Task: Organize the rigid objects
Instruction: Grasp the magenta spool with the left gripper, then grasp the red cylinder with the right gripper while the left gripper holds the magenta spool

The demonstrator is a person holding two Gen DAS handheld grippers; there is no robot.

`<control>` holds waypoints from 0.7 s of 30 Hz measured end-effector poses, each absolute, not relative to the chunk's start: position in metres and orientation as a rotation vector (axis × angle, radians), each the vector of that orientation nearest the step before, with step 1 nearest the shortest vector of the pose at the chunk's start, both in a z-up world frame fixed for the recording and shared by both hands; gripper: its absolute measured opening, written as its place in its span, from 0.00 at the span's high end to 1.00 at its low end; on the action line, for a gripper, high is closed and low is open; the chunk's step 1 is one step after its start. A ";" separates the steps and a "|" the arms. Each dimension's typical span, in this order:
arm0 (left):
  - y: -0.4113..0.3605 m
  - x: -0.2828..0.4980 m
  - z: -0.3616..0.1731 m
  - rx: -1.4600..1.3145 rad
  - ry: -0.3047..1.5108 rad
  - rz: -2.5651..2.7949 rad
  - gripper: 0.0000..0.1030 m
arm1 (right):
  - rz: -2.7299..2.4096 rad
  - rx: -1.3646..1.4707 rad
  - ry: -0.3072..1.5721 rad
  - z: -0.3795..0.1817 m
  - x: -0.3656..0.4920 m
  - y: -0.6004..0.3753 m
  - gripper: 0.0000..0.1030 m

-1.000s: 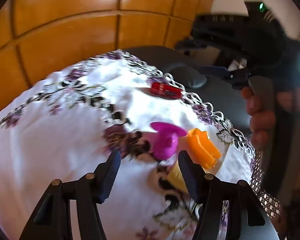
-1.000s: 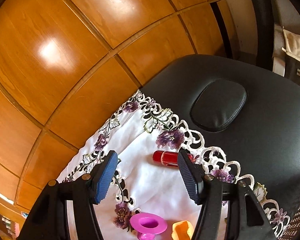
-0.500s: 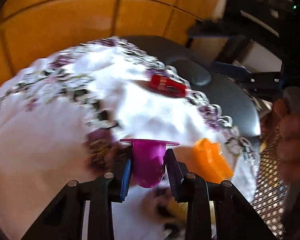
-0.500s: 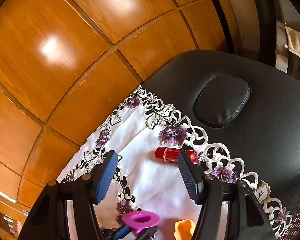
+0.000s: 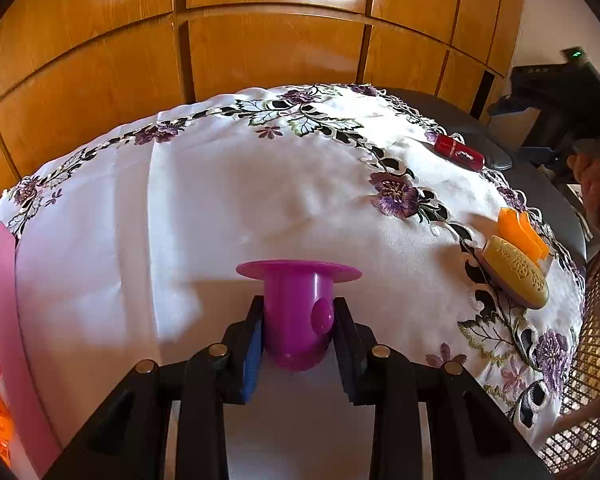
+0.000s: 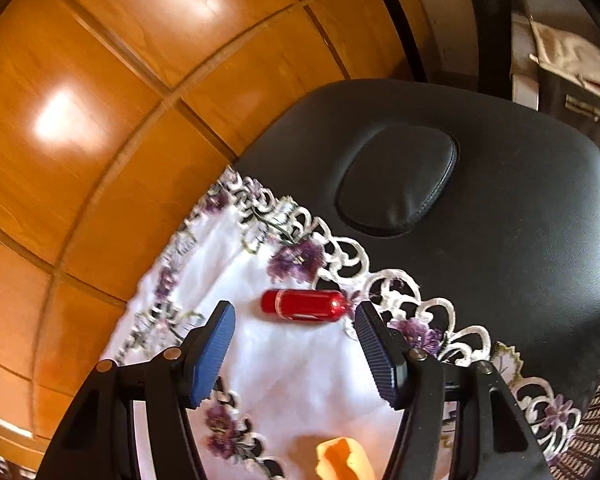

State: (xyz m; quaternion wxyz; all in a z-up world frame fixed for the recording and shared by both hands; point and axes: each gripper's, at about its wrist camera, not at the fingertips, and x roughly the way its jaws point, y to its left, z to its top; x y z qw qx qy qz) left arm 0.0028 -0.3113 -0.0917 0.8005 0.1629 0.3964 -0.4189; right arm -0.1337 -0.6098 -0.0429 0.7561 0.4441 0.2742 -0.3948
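Your main risk is the purple flanged cup (image 5: 298, 312) slipping: your left gripper (image 5: 298, 338) pinches it low on a smooth, rounded body, with the wide flange riding above the pads, so a quick swing could, I judge, let it twist or slide out. A small round knob on the cup's side faces the camera, not a pad, so it gives no extra purchase. The cup hangs clear above the embroidered white cloth (image 5: 228, 200), well to the near side of the red capsule-shaped tube (image 5: 458, 152). A pink bin (image 5: 8, 320) shows at the cloth's left edge, already holding red and orange items; if that is where you are heading, I expect the flange could catch its rim on a shallow approach.

Your second risk is the red tube. It lies on its side near the cloth's lace edge, beside the black padded seat (image 6: 499, 220), and it looks free to roll if one pad nudges it first.

Your left fingers are narrow, closed onto the cup from both sides. Your right gripper (image 6: 294, 330) stands wide, touching nothing, with the tube just beyond its tips. An orange plastic piece (image 5: 521, 234) and a yellow embossed oval (image 5: 515, 276) rest together on the cloth, nearer you than the tube.
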 end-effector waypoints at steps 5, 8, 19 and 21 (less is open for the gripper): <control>-0.307 0.006 -0.093 0.315 0.857 -0.912 0.69 | -0.877 0.913 0.718 -0.050 -0.109 -0.612 0.33; -0.306 0.007 -0.092 0.302 0.860 -0.914 0.69 | -0.908 0.910 0.754 -0.055 -0.097 -0.617 0.21; -0.301 0.009 -0.093 0.272 0.863 -0.926 0.69 | -0.981 0.828 0.854 -0.078 -0.063 -0.625 0.19; -0.302 0.008 -0.094 0.278 0.859 -0.924 0.69 | -0.985 0.810 0.866 -0.081 -0.057 -0.625 0.19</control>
